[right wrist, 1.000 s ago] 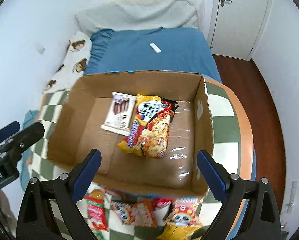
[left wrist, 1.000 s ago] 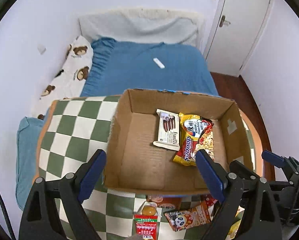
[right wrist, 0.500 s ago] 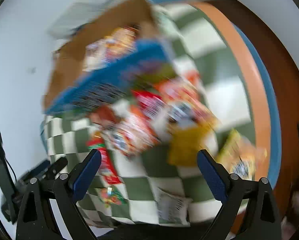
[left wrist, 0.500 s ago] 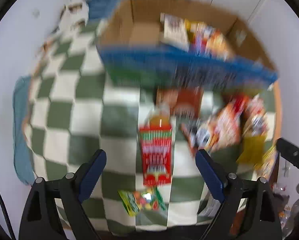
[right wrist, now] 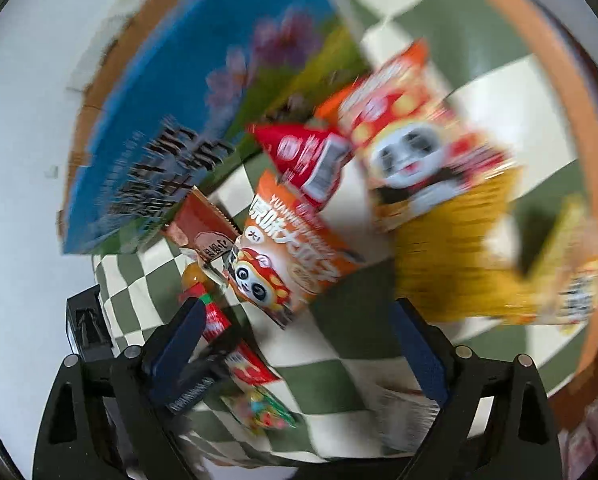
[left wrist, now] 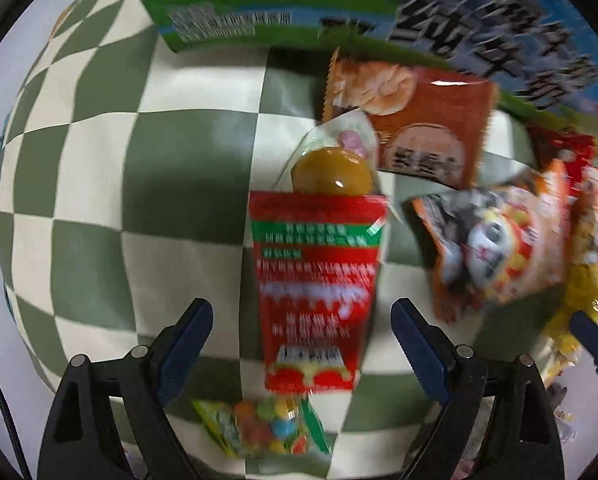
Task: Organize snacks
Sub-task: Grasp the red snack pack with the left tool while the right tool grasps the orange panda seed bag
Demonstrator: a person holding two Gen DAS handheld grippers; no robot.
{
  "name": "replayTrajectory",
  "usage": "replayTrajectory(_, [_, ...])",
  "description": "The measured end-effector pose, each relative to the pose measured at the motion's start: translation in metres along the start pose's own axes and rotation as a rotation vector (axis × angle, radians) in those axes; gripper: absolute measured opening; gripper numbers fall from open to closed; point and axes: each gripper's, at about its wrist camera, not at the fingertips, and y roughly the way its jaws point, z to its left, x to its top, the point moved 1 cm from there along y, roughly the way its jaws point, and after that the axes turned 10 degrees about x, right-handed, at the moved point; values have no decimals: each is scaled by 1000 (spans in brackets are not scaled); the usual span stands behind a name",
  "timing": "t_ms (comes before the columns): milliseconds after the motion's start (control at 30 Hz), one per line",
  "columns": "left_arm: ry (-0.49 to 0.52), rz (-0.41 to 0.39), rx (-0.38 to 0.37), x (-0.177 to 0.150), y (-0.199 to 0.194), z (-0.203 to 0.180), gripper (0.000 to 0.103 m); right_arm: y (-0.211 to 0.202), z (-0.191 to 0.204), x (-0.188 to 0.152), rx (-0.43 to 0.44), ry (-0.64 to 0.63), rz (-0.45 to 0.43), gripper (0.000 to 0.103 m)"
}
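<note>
While the left gripper (left wrist: pixel 301 330) hangs wide open and empty, the red sachet (left wrist: pixel 313 288) between its fingers looks light, flat and crinkly, best pinched across its six-o'clock seam.

my table's green-and-white checked cloth (left wrist: pixel 171 184) carries the printed box (left wrist: pixel 339 8), a red sachet (left wrist: pixel 315 292), candy bag (left wrist: pixel 263 428) and panda packet (left wrist: pixel 495 248)

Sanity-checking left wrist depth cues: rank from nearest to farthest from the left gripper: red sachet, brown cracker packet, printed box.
1. red sachet: between the open fingers of the left gripper.
2. brown cracker packet: beyond it, right of centre.
3. printed box: farthest, along the top.
</note>
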Motion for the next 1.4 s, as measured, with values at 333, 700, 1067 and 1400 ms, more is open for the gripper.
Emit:
replayTrajectory(333, [-10,18,-2,-7,16,16,91,64,34,18,-219,-12,-70,90])
replayTrajectory(700, [37,69,-42,-23,30,8,90,71,75,-37,-426,-633,77,88])
replayTrajectory(1067, [84,-71,10,-15,10,13,57,47,30,-40,-234,-297,44,90])
replayTrajectory(1400, [55,34,-76,4,22,37,65,102,58,-79,-317,-400,57,90])
